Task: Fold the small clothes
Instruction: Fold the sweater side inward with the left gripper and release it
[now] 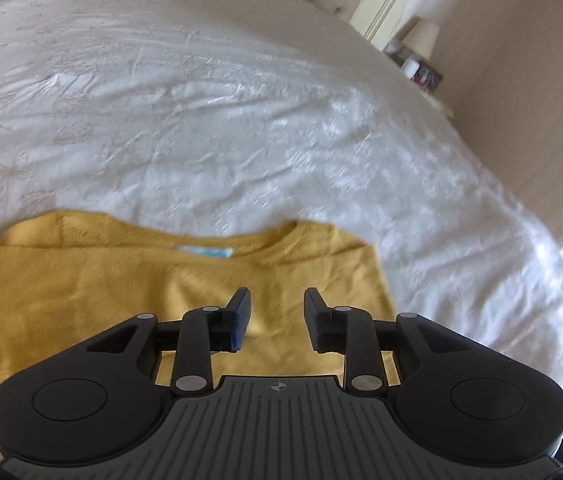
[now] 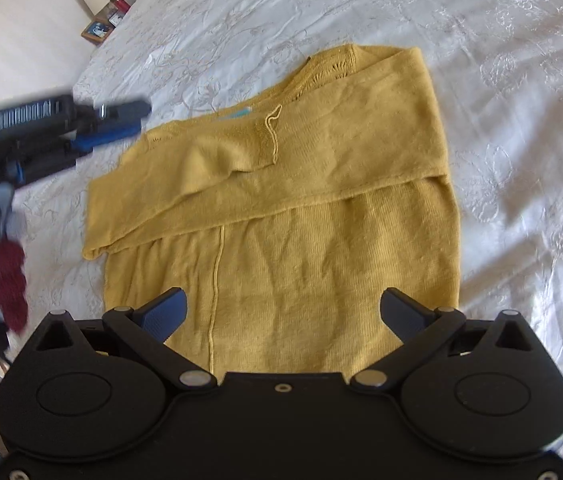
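Both grippers hang apart-jawed and empty: the left gripper [image 1: 277,308] narrowly, the right gripper [image 2: 283,312] wide, yellow sweater [image 2: 281,200] on the bed [image 2: 521,120] below.

The mustard sweater [image 2: 281,216] is a soft matt knit with openwork near its neckline. The white bedspread [image 2: 501,100] is embroidered cloth with a faint sheen, creased. Both grippers' fingers [image 2: 163,314] are matt black plastic with ribbed blue pads.

Yellow sweater [image 2: 281,208] (sleeves folded in) on bedspread [image 2: 521,120].
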The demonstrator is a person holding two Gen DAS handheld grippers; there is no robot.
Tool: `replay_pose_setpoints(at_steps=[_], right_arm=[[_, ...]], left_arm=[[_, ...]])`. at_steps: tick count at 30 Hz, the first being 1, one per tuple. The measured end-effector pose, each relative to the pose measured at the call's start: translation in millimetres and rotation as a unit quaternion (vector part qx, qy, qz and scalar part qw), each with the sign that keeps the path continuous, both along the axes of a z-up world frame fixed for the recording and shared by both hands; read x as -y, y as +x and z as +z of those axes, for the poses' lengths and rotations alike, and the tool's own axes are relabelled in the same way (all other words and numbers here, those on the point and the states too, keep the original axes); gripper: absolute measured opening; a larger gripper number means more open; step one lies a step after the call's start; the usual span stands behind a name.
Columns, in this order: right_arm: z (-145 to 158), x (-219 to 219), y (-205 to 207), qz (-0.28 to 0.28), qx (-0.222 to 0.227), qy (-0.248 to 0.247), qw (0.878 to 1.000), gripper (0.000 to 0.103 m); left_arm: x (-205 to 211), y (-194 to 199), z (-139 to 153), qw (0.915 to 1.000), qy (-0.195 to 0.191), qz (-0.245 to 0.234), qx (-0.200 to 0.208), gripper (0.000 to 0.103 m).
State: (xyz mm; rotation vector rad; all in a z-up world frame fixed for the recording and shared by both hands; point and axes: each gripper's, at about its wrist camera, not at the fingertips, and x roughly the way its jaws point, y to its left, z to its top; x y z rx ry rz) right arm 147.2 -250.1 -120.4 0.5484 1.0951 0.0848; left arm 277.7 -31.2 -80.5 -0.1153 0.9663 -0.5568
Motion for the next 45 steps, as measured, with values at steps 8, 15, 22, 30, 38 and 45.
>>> replay_pose_setpoints(at_steps=[8, 15, 22, 30, 38, 45], right_arm=[[1, -8, 46, 0.013, 0.016, 0.006, 1.0, 0.103], [-6, -21, 105, 0.031, 0.028, 0.018, 0.999, 0.103], [-27, -23, 146, 0.05, 0.022, 0.037, 0.998, 0.103], [-61, -29, 173, 0.076, -0.008, 0.058, 0.995, 0.103], [-68, -21, 177, 0.02, -0.032, 0.076, 0.996, 0.083], [-49, -29, 184, 0.046, -0.025, 0.076, 0.996, 0.017]], left_arm=[[-79, 6, -38, 0.9893, 0.104, 0.095, -0.039, 0.03], [-121, 24, -75, 0.9754, 0.152, 0.138, -0.08, 0.031], [-125, 15, -95, 0.9762, 0.143, 0.149, -0.068, 0.037], [-134, 2, -99, 0.973, 0.115, 0.187, -0.071, 0.047], [-135, 3, -99, 0.9713, 0.108, 0.197, -0.077, 0.048], [-136, 1, -102, 0.9731, 0.101, 0.194, -0.073, 0.049]])
